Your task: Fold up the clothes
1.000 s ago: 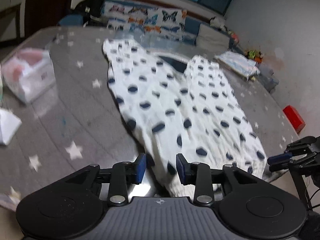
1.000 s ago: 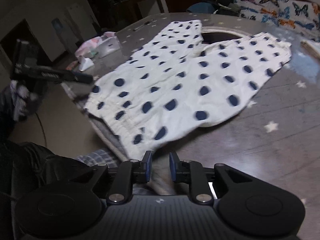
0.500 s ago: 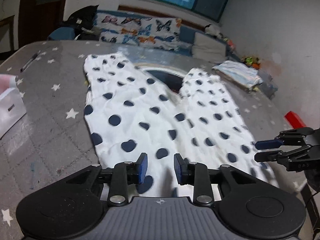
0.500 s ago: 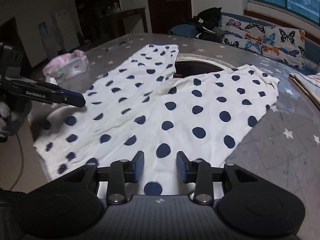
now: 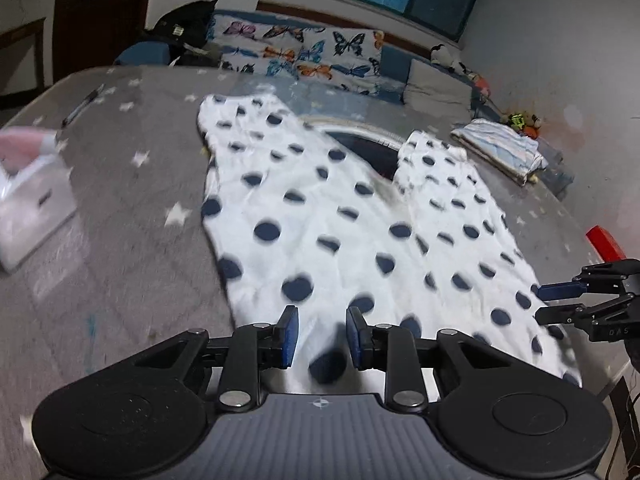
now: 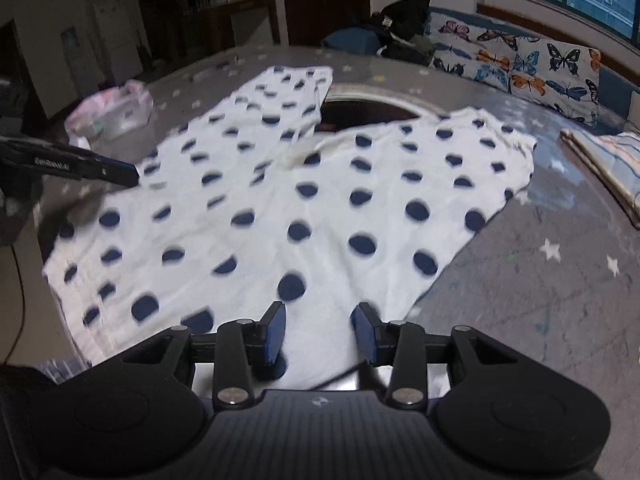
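nearest in the left wrist view, the left gripper [image 5: 318, 338] hangs over the near hem of the polka-dot pants [image 5: 352, 232], its blue fingers [image 5: 289, 336] spread with the cloth lying under the gap, not pinched; they have just been closing a little. in the right wrist view the right gripper [image 6: 320, 332] sits over the same near edge, further along it, its fingers [image 6: 275, 332] also spread with nothing pinched (they have just been opening), white cloth showing between and beneath them. the pants [image 6: 280, 208] lie flat on the grey star-patterned table [image 5: 120, 208], waist end near the grippers and the two legs fanning away, with a dark round opening [image 6: 360, 110] in the table showing between the legs. off to one side of the pants rests a white tissue pack [image 5: 32, 208]. farther on the opposite side lies a folded striped cloth [image 5: 500, 148]. beyond the table stands a sofa with butterfly cushions [image 5: 304, 56] under a window.
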